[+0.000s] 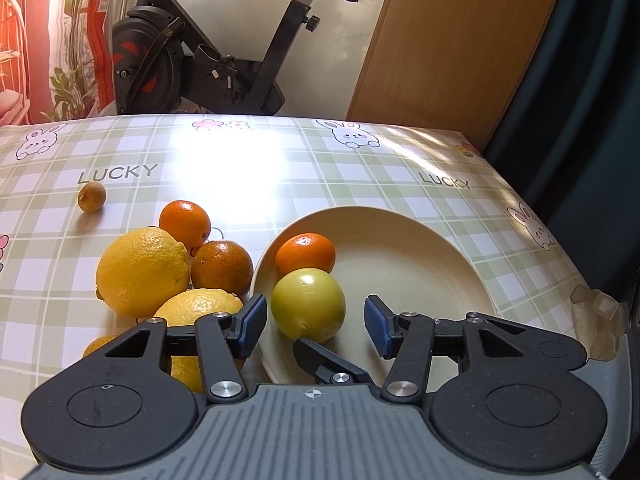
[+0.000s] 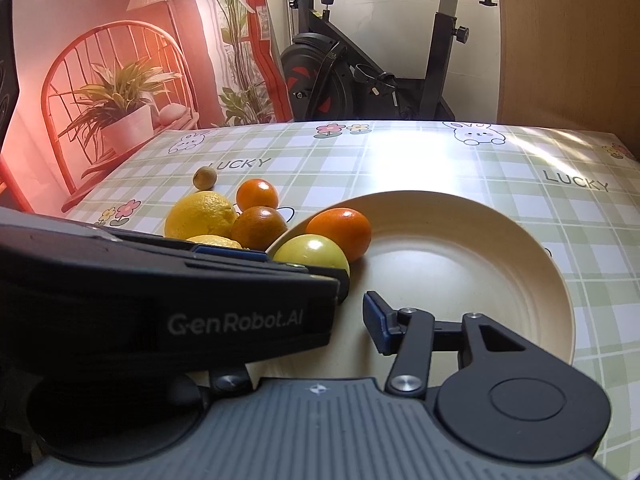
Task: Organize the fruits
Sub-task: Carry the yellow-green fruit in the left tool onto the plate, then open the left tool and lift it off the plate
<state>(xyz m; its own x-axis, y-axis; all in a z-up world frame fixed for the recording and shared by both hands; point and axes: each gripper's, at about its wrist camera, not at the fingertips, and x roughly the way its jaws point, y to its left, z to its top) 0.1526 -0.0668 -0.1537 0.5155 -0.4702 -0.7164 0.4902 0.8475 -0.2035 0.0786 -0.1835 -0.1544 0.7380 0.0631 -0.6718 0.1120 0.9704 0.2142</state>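
A cream plate [image 1: 420, 240] [image 2: 460, 248] holds an orange [image 1: 306, 254] [image 2: 340, 232] and a yellow-green fruit [image 1: 308, 304] [image 2: 312, 256] at its left rim. My left gripper [image 1: 315, 314] is open around the yellow-green fruit, with a clear gap at the right pad. Left of the plate lie two lemons [image 1: 142, 272] [image 1: 196, 308], a dark orange [image 1: 222, 268], a bright orange [image 1: 185, 222] and a small brown fruit [image 1: 91, 197]. My right gripper [image 2: 324, 312] hovers over the plate's near side, open and empty. The left gripper's body hides its left finger.
The table carries a green checked cloth [image 1: 360, 176] with rabbits. An exercise bike [image 1: 208, 60] stands behind it and a wooden panel [image 1: 448, 40] at the back right. The table's right edge has a clear corner guard [image 1: 592, 304].
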